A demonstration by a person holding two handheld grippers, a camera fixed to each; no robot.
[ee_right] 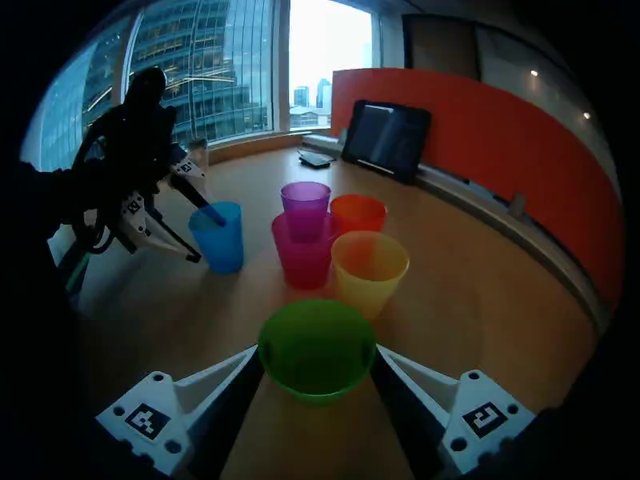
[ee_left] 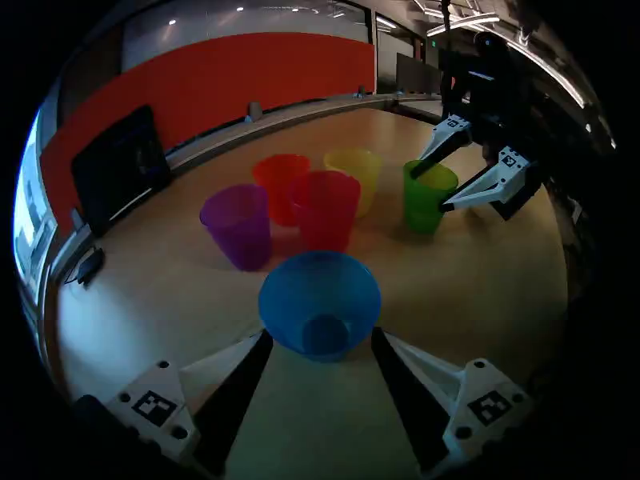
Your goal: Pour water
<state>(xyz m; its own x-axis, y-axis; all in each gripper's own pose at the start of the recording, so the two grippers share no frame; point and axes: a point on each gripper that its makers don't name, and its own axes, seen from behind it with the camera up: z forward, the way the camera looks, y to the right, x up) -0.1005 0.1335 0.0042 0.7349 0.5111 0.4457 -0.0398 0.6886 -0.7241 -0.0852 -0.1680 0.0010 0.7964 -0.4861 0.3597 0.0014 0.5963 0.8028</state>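
Your left claw is clamped on the blue cup, with one finger pressed against each side. The cup is upright over the tabletop. In the left gripper view it sits in front of the red cup, on your side, with a clear gap between the two.

Your right claw is closed on the green cup in the same way, a finger tight on either flank. In the right gripper view that cup is upright and open-mouthed, on the near side of the red cup, with the yellow cup between them.

The red cup stands in the middle of the cluster. In the left gripper view the purple cup is just beside it on the left, the orange cup is close behind it to the left, and the yellow cup is close behind it to the right. You cannot tell whether any of these touch the red cup.

Far beyond the red cup, at the tabletop's edge, a dark screen leans against the orange wall.
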